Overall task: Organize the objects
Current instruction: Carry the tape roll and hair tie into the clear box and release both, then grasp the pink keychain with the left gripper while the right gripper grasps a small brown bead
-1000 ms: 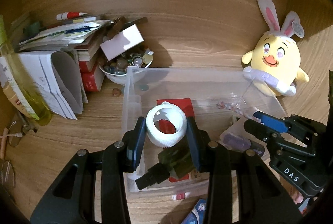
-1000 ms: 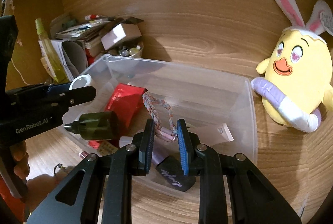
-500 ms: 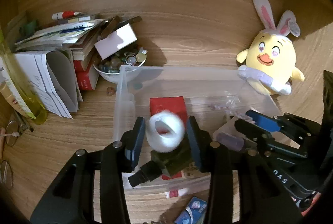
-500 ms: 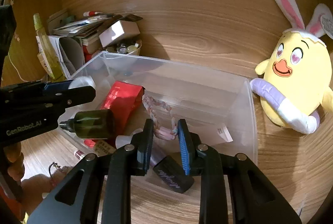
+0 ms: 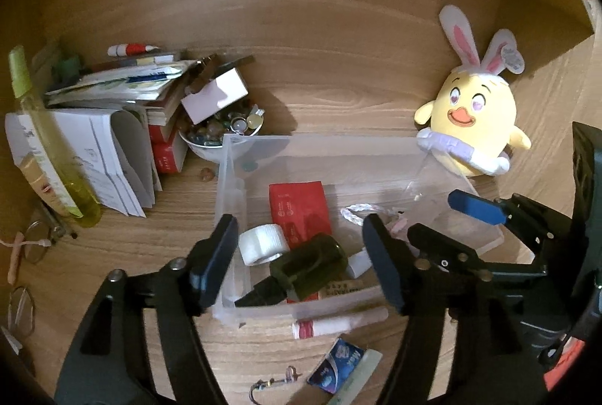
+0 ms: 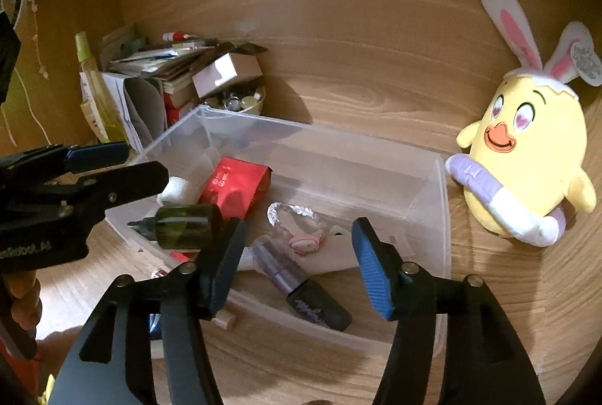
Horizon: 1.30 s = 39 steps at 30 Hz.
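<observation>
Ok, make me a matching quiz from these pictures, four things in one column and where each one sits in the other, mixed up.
Things:
1. white tape roll
2. plush chick
3. braided bracelet
4. white tube

Places:
A. on the desk outside the clear bin's near wall
B. in the bin beside the dark green bottle
C. outside the bin at its far right corner
D. on the bin floor, mid-bin

Pairs: 1-B, 2-C, 3-D, 4-A
</observation>
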Tool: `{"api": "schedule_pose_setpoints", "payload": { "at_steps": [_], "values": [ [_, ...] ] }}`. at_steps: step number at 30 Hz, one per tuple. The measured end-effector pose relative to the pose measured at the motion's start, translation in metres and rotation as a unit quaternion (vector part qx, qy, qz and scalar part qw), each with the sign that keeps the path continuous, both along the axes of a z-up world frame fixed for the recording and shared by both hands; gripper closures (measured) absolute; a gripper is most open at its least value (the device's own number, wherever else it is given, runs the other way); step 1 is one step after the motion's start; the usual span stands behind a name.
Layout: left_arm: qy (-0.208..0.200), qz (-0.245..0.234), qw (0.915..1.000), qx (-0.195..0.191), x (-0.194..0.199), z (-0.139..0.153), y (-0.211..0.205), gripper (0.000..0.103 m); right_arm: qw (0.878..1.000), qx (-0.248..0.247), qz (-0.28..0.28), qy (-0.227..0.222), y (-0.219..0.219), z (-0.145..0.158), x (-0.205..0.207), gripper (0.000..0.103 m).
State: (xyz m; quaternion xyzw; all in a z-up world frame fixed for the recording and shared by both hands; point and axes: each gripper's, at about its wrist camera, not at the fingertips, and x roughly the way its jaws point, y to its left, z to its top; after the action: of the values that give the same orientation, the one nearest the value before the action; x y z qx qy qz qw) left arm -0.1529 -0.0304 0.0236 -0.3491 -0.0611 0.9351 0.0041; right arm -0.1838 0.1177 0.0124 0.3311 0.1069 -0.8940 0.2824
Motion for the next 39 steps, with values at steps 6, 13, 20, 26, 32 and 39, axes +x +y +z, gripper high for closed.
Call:
{"api": "schedule_pose_setpoints", "payload": {
  "at_steps": [6, 13, 20, 26, 32, 39],
  "values": [
    [0.014, 0.001, 0.9999, -0.007, 0.019, 0.009, 0.001, 0.025, 1.0, 0.005, -0.006, 0.027, 0.007, 0.01, 0.018, 0.03],
    [0.017, 0.002, 0.9998, -0.011, 0.041, 0.009, 0.001, 0.019, 0.999, 0.001, -0.01, 0.041, 0.024, 0.016, 0.04, 0.025],
    [0.006, 0.001, 0.9998, -0.018, 0.06, -0.001, 0.001, 0.018, 0.999, -0.006, -0.026, 0.042, 0.047, 0.016, 0.052, 0.025],
    [-0.014, 0.003, 0.9997, -0.018, 0.073, -0.017, -0.002, 0.018, 0.999, -0.002, -0.037, 0.029, 0.06, 0.007, 0.056, 0.025],
    [-0.039, 0.006, 0.9991, -0.018, 0.082, -0.036, -0.009, 0.018, 0.999, 0.014, -0.038, 0.002, 0.068, -0.012, 0.058, 0.025],
    [-0.088, 0.012, 0.9958, -0.02, 0.087, -0.069, -0.02, 0.018, 0.998, 0.029, -0.043, -0.033, 0.077, -0.034, 0.057, 0.025]
  ]
}}
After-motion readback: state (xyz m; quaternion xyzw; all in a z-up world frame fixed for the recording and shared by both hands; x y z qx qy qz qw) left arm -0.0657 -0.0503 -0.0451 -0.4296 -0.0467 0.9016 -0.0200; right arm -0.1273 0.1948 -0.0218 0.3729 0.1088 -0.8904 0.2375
